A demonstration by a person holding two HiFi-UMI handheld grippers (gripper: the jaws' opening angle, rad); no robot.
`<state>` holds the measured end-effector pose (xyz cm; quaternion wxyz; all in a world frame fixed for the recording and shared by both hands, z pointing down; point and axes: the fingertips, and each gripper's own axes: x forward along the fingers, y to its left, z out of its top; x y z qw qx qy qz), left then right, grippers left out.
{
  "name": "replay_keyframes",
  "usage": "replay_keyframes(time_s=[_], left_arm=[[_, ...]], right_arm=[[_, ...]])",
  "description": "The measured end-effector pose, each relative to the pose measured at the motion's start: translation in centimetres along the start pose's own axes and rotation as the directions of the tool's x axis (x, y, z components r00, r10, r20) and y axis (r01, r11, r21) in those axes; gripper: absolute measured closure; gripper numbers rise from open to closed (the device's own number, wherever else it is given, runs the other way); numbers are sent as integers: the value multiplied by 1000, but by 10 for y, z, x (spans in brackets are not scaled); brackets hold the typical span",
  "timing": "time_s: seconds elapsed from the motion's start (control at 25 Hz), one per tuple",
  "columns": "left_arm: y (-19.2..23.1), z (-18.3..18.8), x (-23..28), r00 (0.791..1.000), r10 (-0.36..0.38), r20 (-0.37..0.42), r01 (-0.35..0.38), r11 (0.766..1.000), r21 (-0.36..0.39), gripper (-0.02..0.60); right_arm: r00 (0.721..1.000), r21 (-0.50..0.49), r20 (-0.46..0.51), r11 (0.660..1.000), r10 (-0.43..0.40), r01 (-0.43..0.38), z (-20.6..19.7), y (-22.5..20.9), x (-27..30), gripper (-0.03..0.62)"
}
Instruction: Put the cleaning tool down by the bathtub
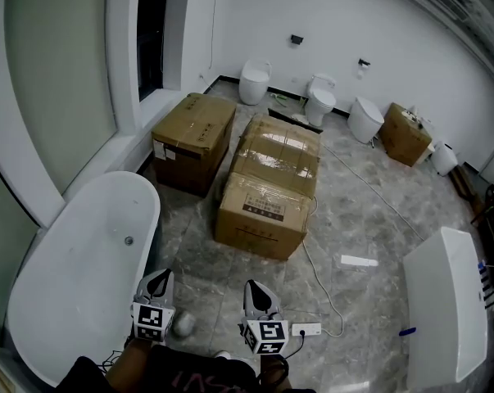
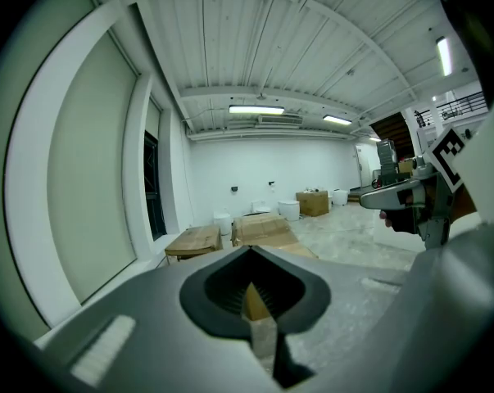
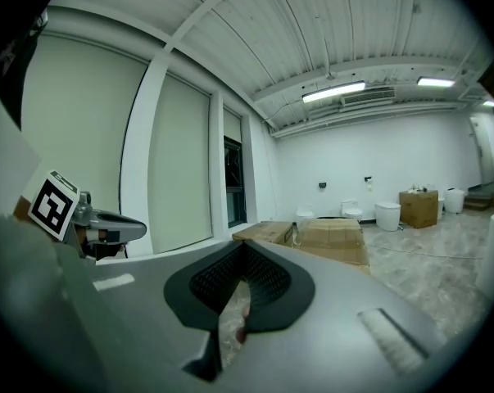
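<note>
A white bathtub [image 1: 74, 285] fills the lower left of the head view. On the grey floor just beside it lies a small pale round object [image 1: 183, 324], possibly the cleaning tool; its kind is unclear. My left gripper [image 1: 157, 278] hovers next to the tub's edge, just left of that object. My right gripper [image 1: 259, 289] is held level with it, a little to the right. In the left gripper view the left gripper [image 2: 251, 289] has its jaws together with nothing held. The right gripper [image 3: 242, 281] looks the same in its own view. Both point across the room.
Three cardboard boxes [image 1: 267, 207] stand on the floor ahead. A white power strip [image 1: 305, 329] and its cable lie right of my right gripper. Toilets [image 1: 254, 82] line the far wall. A white cabinet [image 1: 445, 301] stands at the right.
</note>
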<state>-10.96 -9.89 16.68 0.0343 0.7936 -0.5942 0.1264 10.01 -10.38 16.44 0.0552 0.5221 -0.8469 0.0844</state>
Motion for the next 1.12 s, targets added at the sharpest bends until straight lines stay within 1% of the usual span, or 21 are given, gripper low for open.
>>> replay_keyframes(time_s=[0.08,0.2,0.28,0.4,0.44,0.52,0.64,0.76,0.8,1.0,1.12], left_arm=[[0,8,-1,1000,5,12,-5,1000,10,581],[2,17,-1,999,1,37,-4,997,72,581],[0,22,-2,998,-6,56,1,996,90,581],[-2,33,-5,995,-6,100,1,999,52,581],[-1,36,-5,994,-7,108,1,999,52,581],[0,42,-4,993,-10,115,1,997,80,581],[1,45,-4,993,-7,120,-1,998,68,581],[1,44,-3,992,-5,128,1,999,33,581],[0,45,-3,992,-7,128,3,999,32,581],[-3,45,-1,992,-27,122,20,998,55,581],[-2,45,1,992,-39,123,28,996,86,581]], right_arm=[[1000,-5,7,1000,5,-5,5,0,-2,582],[1000,-20,21,1000,8,-7,11,0,-2,582],[999,-26,36,1000,7,-6,17,0,-3,582],[999,-28,46,1000,5,-4,21,-2,-5,582],[999,-29,49,1000,5,-4,21,-2,-5,582],[999,-30,51,1000,2,-1,21,-5,-5,582],[999,-32,47,999,0,1,21,-7,-6,582],[999,-37,52,999,-1,3,25,-7,-6,582],[999,-37,53,999,-3,5,25,-8,-6,582],[999,-40,51,999,-8,10,26,-12,-6,582],[998,-52,60,999,-8,11,28,-11,-3,582]])
